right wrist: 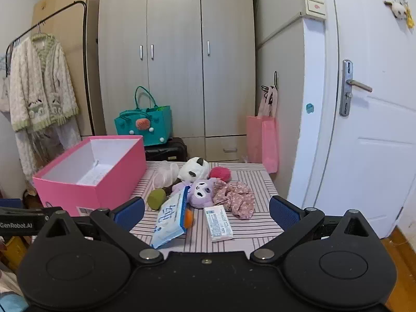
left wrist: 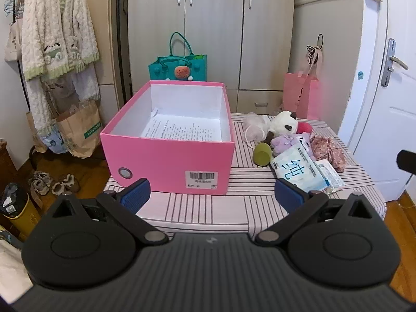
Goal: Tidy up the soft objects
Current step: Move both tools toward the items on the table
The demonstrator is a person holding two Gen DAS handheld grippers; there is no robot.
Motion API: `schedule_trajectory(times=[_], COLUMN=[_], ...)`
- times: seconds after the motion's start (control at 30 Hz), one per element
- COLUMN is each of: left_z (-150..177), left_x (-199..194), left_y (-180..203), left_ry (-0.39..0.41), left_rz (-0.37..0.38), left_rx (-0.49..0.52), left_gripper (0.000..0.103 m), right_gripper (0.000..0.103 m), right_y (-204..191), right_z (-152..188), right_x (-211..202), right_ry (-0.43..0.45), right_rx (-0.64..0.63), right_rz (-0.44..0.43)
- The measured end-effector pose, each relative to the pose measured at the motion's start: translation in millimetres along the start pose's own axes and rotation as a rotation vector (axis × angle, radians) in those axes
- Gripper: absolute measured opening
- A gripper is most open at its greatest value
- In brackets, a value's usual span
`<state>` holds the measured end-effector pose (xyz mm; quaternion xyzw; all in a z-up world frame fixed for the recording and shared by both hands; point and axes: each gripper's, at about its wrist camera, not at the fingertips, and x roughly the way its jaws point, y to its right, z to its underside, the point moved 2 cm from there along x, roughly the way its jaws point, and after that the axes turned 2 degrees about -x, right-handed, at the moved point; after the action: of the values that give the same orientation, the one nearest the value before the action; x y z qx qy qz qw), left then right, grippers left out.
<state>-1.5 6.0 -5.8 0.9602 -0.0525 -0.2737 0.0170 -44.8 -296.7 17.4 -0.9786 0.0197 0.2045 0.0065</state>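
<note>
An open pink box [left wrist: 169, 163] with printed paper inside stands on the left of the striped table [left wrist: 234, 182]; it also shows in the right wrist view [right wrist: 85, 189]. To its right lies a pile: a white panda plush [right wrist: 195, 169], a purple plush [right wrist: 200, 192], a red ball [right wrist: 221, 173], a floral cloth [right wrist: 234, 197], a blue tissue pack [right wrist: 170, 215], a small white pack [right wrist: 218, 223], a green cup [right wrist: 156, 199]. My left gripper [left wrist: 212, 195] is open and empty before the box. My right gripper [right wrist: 206, 213] is open and empty before the pile.
A wardrobe [right wrist: 176, 59] stands behind the table, with a teal bag [right wrist: 145, 124] and a pink bag [right wrist: 262, 140] in front of it. A clothes rack with a fleece robe [left wrist: 54, 33] is at the left. A white door [right wrist: 369, 104] is at the right.
</note>
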Motion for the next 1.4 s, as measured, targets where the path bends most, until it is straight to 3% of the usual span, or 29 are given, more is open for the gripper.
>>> schedule_trajectory(times=[0.63,1.0,1.4], left_z=[11,11,12], left_x=[15,16,12], left_y=[-2,2,4], left_ry=[-0.041,-0.004,0.003], left_rz=[-0.042,-0.127,-0.107], left_rx=[0.014,0.04,0.05], left_gripper=[0.103,0.103,0.103], right_gripper=[0.103,0.103,0.103], right_y=[10,6,0], right_z=[8,14,17], right_x=[5,17,22], right_ry=[-0.027,-0.052,-0.066], right_rx=[0.003,0.051,0.041], right_rz=[-0.011,-0.035,-0.052])
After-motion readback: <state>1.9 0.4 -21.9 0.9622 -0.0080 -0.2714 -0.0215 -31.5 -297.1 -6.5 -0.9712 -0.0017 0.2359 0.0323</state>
